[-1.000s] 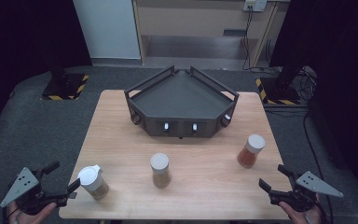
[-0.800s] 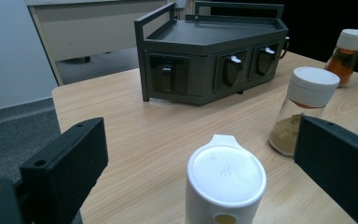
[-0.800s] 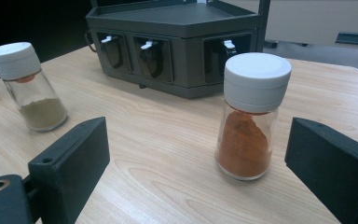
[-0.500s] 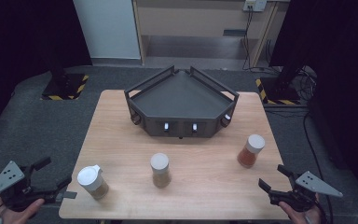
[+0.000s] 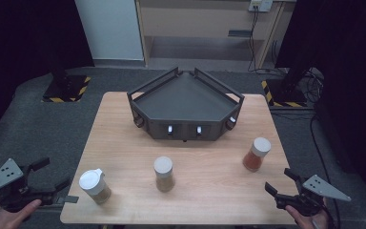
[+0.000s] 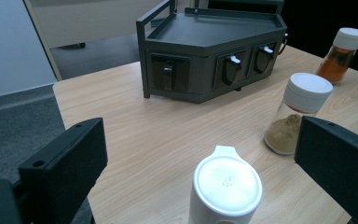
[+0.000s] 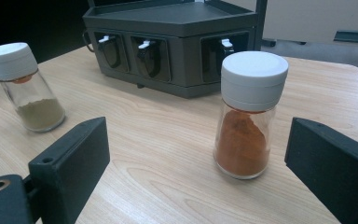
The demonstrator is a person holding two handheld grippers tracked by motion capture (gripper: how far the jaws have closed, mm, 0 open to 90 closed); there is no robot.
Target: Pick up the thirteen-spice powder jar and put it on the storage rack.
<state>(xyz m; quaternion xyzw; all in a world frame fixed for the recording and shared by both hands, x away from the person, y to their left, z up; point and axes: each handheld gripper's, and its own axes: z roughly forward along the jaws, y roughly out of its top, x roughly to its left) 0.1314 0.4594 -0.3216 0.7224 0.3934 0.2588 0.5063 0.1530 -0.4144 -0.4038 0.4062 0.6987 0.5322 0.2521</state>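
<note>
We found both grippers wide and empty. The left gripper point(image 5: 59, 188) sat just left of the flip-top jar point(image 5: 95, 185), upright, framed between its jaws; the right gripper point(image 5: 280, 183) lay below-right of the red jar point(image 5: 256, 154). Left was nearer.

Three spice jars point(image 5: 164, 173), dark corner rack point(image 5: 186, 109), wooden table point(image 5: 124, 143)

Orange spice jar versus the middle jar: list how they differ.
The orange spice jar holds bright orange-red powder filling most of its glass; the middle jar holds dull tan powder, filling under half. The orange spice jar stands at the table's right, the middle jar centrally. Both are upright, clear, white-capped.
</note>
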